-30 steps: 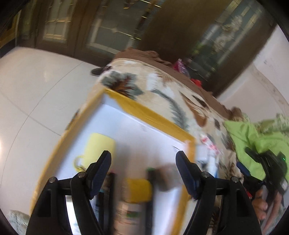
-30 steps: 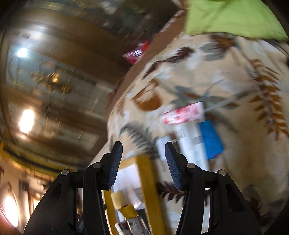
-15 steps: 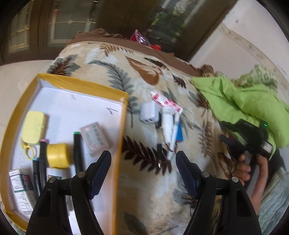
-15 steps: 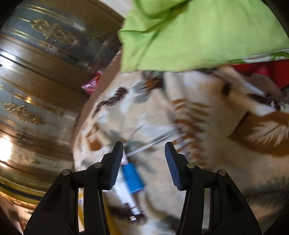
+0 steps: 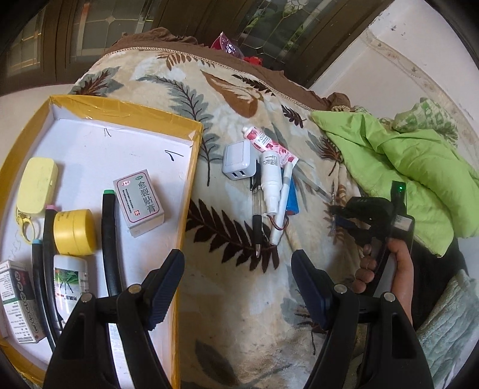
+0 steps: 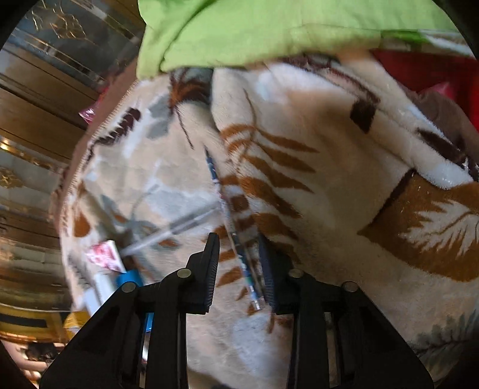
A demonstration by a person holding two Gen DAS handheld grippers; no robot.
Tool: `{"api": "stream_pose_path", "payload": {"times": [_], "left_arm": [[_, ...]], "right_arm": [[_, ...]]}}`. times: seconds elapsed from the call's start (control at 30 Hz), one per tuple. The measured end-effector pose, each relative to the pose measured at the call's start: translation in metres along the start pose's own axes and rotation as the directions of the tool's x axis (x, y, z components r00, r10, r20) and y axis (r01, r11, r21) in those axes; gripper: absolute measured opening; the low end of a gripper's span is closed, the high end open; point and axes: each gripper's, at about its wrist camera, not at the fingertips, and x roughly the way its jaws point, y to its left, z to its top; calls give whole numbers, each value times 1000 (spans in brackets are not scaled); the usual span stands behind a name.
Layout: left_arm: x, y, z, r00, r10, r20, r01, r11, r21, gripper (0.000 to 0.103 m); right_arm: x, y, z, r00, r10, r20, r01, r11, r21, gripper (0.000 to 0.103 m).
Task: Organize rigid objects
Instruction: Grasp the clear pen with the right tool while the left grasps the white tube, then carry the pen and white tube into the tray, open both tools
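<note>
A yellow-rimmed white tray (image 5: 191,167) lies on the leaf-print blanket at left and holds a medicine box (image 5: 138,202), a yellow jar (image 5: 74,232), a yellow case (image 5: 37,185), markers and a bottle. Right of it lie a white charger (image 5: 238,160), a pink tube (image 5: 263,142), a white spray bottle (image 5: 271,179) and a black pen (image 5: 257,221). My left gripper (image 5: 238,291) is open and empty above the blanket. My right gripper (image 6: 239,269) is open, its jaws astride a thin blue patterned pen (image 6: 232,221) on the blanket; it also shows in the left wrist view (image 5: 338,215).
A green quilt (image 5: 404,161) is heaped at the right and shows at the top of the right wrist view (image 6: 269,27). A clear pen (image 6: 176,227) lies left of the blue one. Dark wooden doors stand behind the bed.
My left gripper has swung right from over the tray to over the blanket. My right gripper has dropped to the blanket, and its jaws have narrowed around the blue pen.
</note>
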Motion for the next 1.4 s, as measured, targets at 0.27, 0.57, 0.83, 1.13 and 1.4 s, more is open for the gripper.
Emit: {"api": "stream_pose_path", "payload": {"times": [0.27,0.57,0.83,1.13,1.4], "left_arm": [[8,-14,-1,1000,-6,-26,7,1000,26,74],[51,-44,17,995,16,-98,-12,999,35,73],[92,-59,65,990,60,-127,-57,998,25,54],[126,-62,78,981,89,-172,-88,996,16,39],[124,-72,75,979,153,-137,-145,987,72,29]], "right_arm": [[-11,-8,-6,999,-1,-51,8,992,128,9],[-72,22,-18,939,337,74,-344,930,132,9],[-66,27,-17,923,380,54,-384,916,118,9],[-64,19,-13,920,389,40,-391,911,133,9],[-63,19,-13,925,378,40,-380,915,135,9]]}}
